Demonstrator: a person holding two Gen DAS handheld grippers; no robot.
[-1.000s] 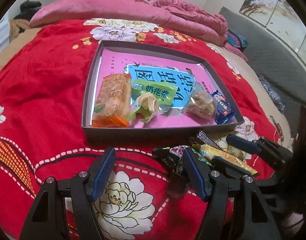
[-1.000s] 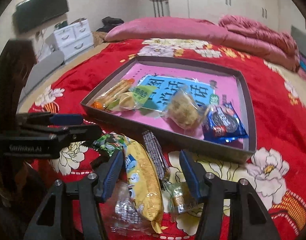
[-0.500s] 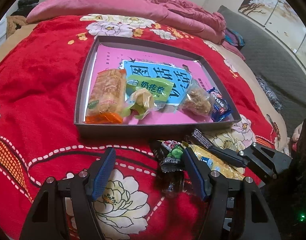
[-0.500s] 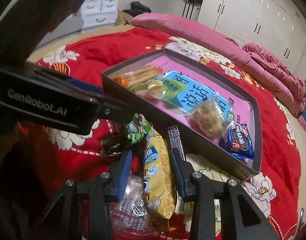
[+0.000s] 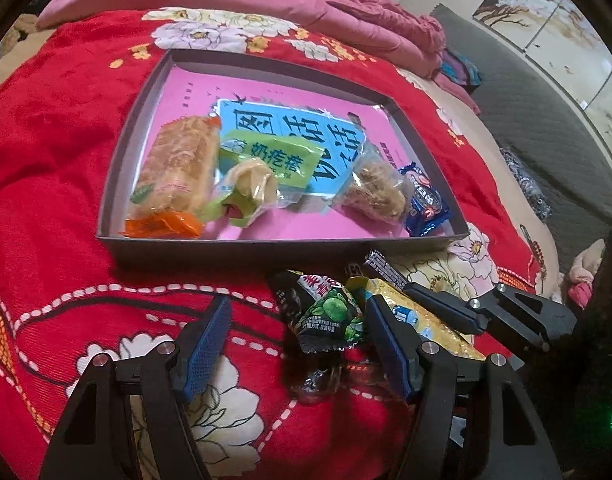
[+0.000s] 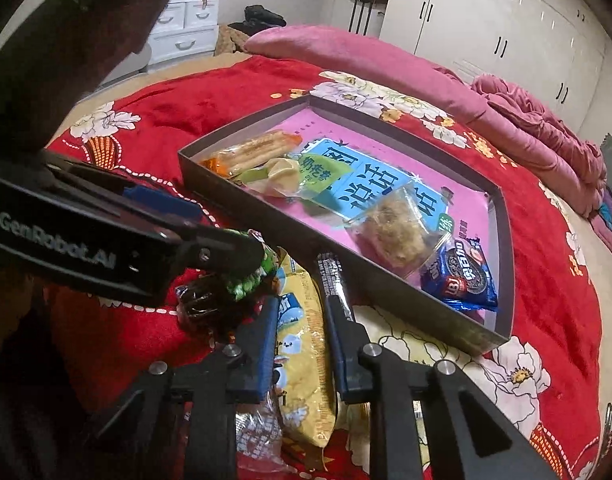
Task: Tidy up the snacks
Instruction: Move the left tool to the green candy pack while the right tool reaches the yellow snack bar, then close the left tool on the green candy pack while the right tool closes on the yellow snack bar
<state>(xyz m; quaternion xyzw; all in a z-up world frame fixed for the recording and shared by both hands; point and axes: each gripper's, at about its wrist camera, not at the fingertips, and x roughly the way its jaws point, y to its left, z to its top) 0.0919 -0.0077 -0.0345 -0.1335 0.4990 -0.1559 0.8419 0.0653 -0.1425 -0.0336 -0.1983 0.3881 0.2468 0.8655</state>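
Your right tool (image 6: 300,344) has just been closing, and its blue pads now pinch the yellow packet (image 6: 304,360) across its narrow width; the packet sits squarely between them on the bed (image 6: 546,280). Its long axis runs away from you toward about 12 o'clock in the right wrist view, in line with the tool, so you are gripping the near half and the far end trails ahead toward the box wall.

The box (image 6: 458,330) lies from 12 through 2 o'clock of that tool, its near wall just beyond the packet's far tip. That wall is what the move turns on: you will likely need to lift before you carry forward, or the loose far end could catch the rim. The black stick packet (image 6: 332,276) lies just beside the yellow one at 1 o'clock, nearly parallel, and may drag along.

Your left tool (image 5: 298,344) stands wide with nothing pinched. The dark green-printed packet (image 5: 326,316) rests between its pads, closer to the right-hand one. From it the box (image 5: 266,246) is at 12 o'clock. The right tool is plainly the one committed, so judge the carry from its side.
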